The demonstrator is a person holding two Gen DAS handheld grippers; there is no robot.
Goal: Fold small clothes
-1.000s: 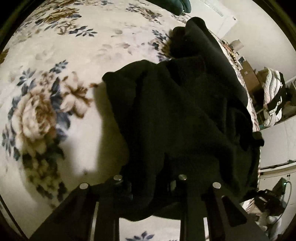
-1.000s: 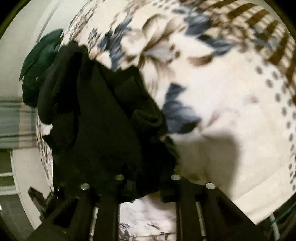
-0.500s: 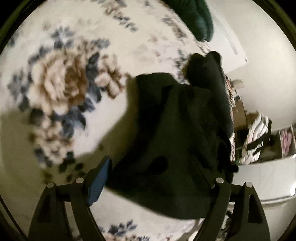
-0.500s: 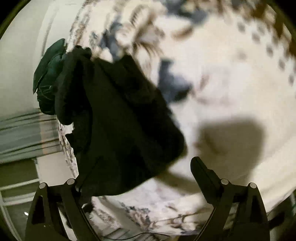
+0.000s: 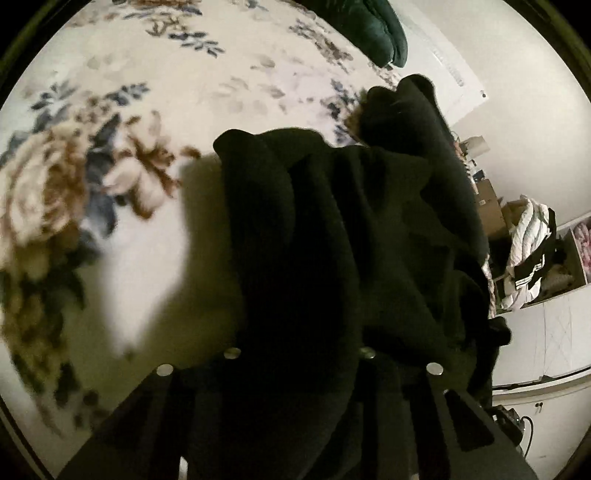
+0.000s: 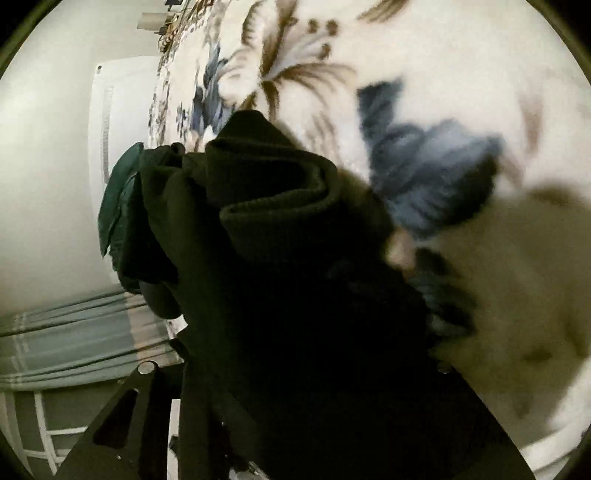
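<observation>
A black garment (image 5: pixel 351 221) lies bunched on the floral bed cover (image 5: pixel 147 92). In the left wrist view its near end fills the gap between the fingers of my left gripper (image 5: pixel 299 354), whose jaws are closing and pinch the cloth. In the right wrist view the same black garment (image 6: pixel 277 221) shows a thick rolled fold and drapes over my right gripper (image 6: pixel 295 369). Its jaws are closing on the bundle; the right finger is hidden under cloth and the left finger (image 6: pixel 144 373) shows.
A dark green cloth item (image 5: pixel 376 29) lies at the far edge of the bed, also seen as the dark green cloth item (image 6: pixel 118 199) beside the wall. Beyond the bed edge stand cardboard boxes (image 5: pixel 487 199) and a shelf with piled clothes (image 5: pixel 528 251). A grey curtain (image 6: pixel 74 332) hangs lower left.
A second ago both grippers held the garment. Half a second ago both stood wide open with it lying on the bed. Now both have moved in, dipped and narrowed onto the cloth again.
</observation>
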